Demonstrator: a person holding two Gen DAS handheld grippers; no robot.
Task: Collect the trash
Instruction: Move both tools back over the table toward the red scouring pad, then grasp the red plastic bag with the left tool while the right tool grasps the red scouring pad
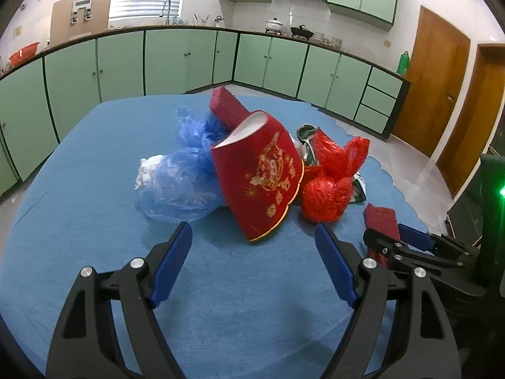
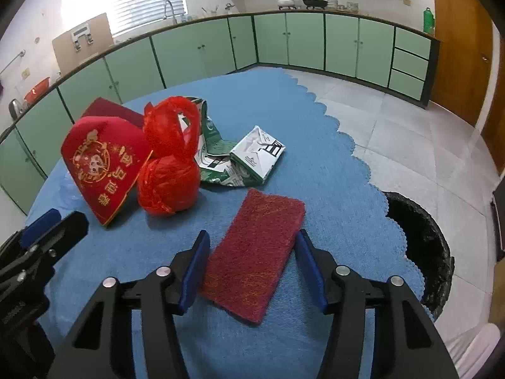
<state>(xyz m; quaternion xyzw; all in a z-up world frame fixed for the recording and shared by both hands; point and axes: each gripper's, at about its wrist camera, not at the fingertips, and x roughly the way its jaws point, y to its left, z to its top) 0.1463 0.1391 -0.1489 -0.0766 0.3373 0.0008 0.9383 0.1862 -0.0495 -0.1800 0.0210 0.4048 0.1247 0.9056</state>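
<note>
The right gripper (image 2: pixel 252 268) straddles a dark red scouring pad (image 2: pixel 255 252) that lies flat on the blue table cover (image 2: pixel 315 132). One pad stands at each long edge of the scouring pad; whether they already press on it cannot be told, and the pad is not lifted. The left gripper (image 1: pixel 252 265) stands released over bare cover, nothing between its fingers.

Handling, as a judgement:
- The scouring pad looks light, thin and flexible, with a coarse, high-friction face. Slipping is unlikely; bowing under squeeze is likely.
- Take hold across the short width, near the end closest to the gripper, so that the free end droops rather than folds.
- It lies flat, so the pads must reach the cover to catch its edges.

Position: in the right wrist view the scouring pad runs from 6 o'clock toward 1 o'clock of centre. A knotted red plastic bag (image 2: pixel 170 186) sits at 10 o'clock of it, a red printed box (image 2: pixel 101 164) farther toward 9 o'clock, and crumpled green-and-white paper (image 2: pixel 249 161) at 12 o'clock.

View differences:
- Only the right wrist view shows the black-lined bin (image 2: pixel 423 246), at 3 o'clock beside the table edge.
- Only the left wrist view shows the blue plastic bag (image 1: pixel 180 183), at 9 o'clock of the box, with white material inside; the scouring pad there is half hidden at 4 o'clock.
</note>
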